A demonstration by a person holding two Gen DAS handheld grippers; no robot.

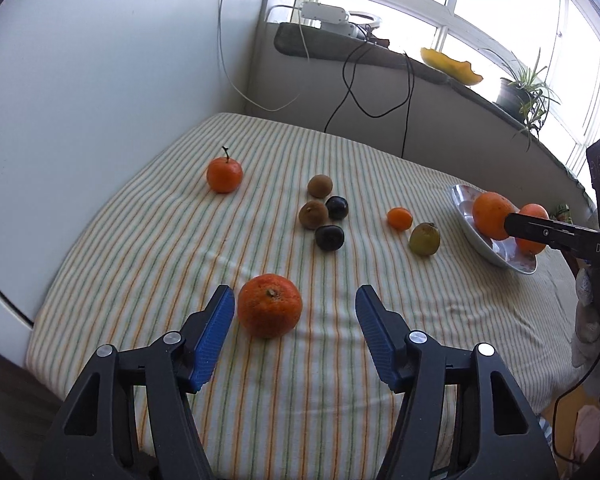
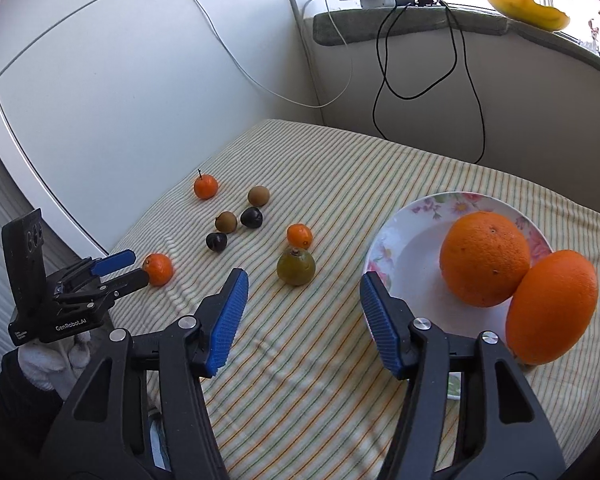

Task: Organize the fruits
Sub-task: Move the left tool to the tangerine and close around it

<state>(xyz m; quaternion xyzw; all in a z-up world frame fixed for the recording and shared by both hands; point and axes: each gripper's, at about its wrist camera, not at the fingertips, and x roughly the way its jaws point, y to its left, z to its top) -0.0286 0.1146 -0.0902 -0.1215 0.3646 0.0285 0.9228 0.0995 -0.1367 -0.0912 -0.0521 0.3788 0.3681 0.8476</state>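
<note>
Stock as I see it through both wrist cameras. Surface: striped cloth (image 1: 300, 380) over the table, set against a white wall. Left gripper (image 1: 295, 320): my jaws spread, blue pads clear of everything; the rough-skinned mandarin (image 1: 269, 311) sits on the cloth between them, close to the left pad but apart from it, nothing pinched. Right gripper (image 2: 304, 312): jaws spread over bare cloth, nothing between the pads, right pad just beside the rim of the floral plate (image 2: 404, 224). Plate contents: two large oranges (image 2: 485, 258), touching each other, the nearer one (image 2: 552, 306) leaning over the plate's front edge. Loose on the cloth, mid-field: green-brown round fruit (image 2: 295, 266) with a small tangerine (image 2: 299, 235) just behind it; a cluster of two brown kiwis (image 1: 320, 186) (image 1: 313, 214) and two dark plums (image 1: 337, 207) (image 1: 329, 237), close-packed, whether they touch I cannot tell; a stemmed mandarin (image 1: 224, 175) standing apart toward the wall. Background: windowsill (image 1: 440, 68) carrying a white device (image 1: 326, 14), trailing cables, a yellow dish (image 1: 452, 66) and a potted plant (image 1: 524, 92)
</note>
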